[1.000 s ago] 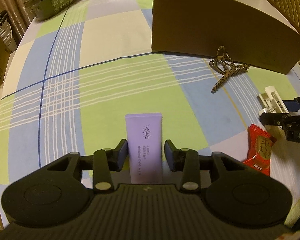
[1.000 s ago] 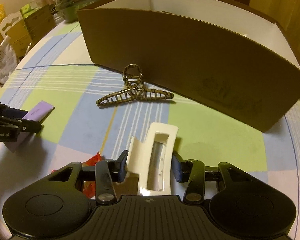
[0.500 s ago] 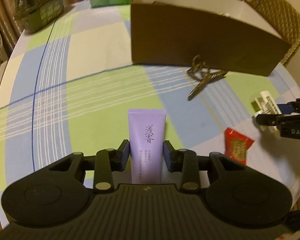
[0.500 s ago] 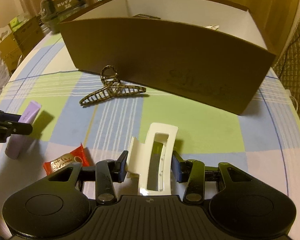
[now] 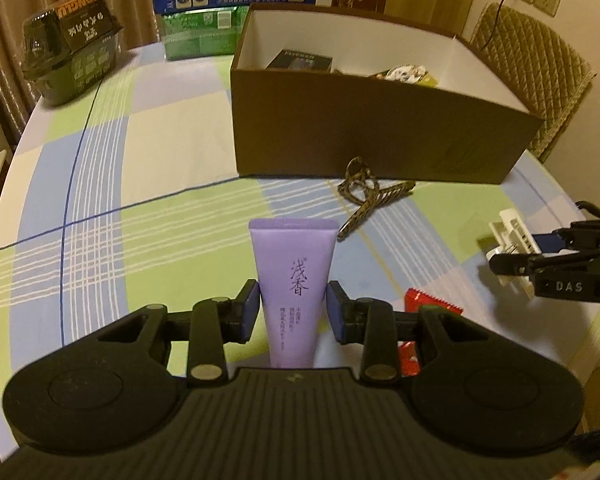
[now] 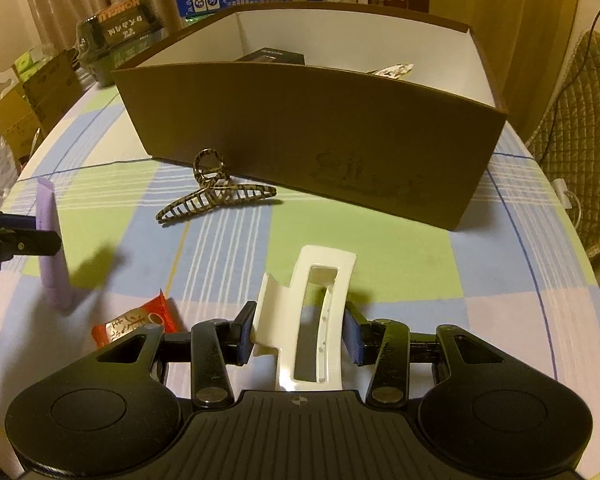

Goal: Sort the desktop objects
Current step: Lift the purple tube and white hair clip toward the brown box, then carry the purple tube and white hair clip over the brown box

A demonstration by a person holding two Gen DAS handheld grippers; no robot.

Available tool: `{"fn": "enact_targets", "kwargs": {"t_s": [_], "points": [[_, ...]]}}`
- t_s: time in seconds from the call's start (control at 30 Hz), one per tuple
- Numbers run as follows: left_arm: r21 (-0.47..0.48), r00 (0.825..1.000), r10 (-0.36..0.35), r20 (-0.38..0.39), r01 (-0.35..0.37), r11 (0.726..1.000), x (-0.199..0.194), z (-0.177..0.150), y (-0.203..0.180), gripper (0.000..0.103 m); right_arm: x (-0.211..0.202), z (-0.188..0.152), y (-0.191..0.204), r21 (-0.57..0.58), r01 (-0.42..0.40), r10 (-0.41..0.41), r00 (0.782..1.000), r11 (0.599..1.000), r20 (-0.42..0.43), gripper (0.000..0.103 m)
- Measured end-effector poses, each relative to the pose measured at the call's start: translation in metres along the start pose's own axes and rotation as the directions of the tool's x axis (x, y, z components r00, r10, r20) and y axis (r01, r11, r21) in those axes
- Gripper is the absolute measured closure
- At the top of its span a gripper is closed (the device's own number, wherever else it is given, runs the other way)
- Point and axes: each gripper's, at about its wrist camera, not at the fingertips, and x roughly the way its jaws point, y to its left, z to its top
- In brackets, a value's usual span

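Checked cloth in green, blue and cream covers the table (image 5: 148, 184) in the left wrist view – a brown box (image 5: 380, 136) stands at the far side, a patterned hair claw (image 5: 366, 196) lying just before it. The left gripper (image 5: 293, 314) clamps a purple tube (image 5: 290, 280), lifted clear of the cloth; a red packet (image 5: 414, 354) shows at the right

Seen from the right wrist, the right gripper (image 6: 300, 334) pinches a white hair clip (image 6: 312, 316) above the cloth – box beyond, packet near left
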Motion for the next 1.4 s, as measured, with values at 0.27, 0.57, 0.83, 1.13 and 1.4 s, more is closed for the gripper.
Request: {"fn": "enact_targets", "kwargs": {"t_s": [0.27,0.57,0.83,1.13,1.4], "points": [[0.004,0.999,-0.021,0.038,0.021,1.0,-0.011,0.003,-0.005,0.073,-0.009,-0.002,0.002,-0.001,-0.003,0.003,1.0,1.0,0.015,0.062],[0.02,0.998,-0.033,0.055,0.032,0.999,-0.017,0.004,-0.009,0.073,-0.016,-0.002,0.004,-0.002,-0.002,0.003,1.0,1.0,0.026,0.062],[0.035,0.996,-0.045,0.075,0.042,0.998,-0.023,0.006,-0.012,0.073,-0.02,-0.001,0.005,-0.009,-0.004,0.004,0.999,1.0,0.037,0.062],[0.059,0.992,-0.065,0.106,0.059,0.997,-0.032,0.014,-0.016,0.073,-0.028,0.006,0.007,-0.014,-0.017,0.018,0.998,1.0,0.061,0.062],[0.079,0.988,-0.084,0.131,0.074,0.994,-0.037,0.026,-0.019,0.073,-0.037,0.018,0.008,-0.012,-0.034,0.035,0.996,0.999,0.088,0.062]]}}
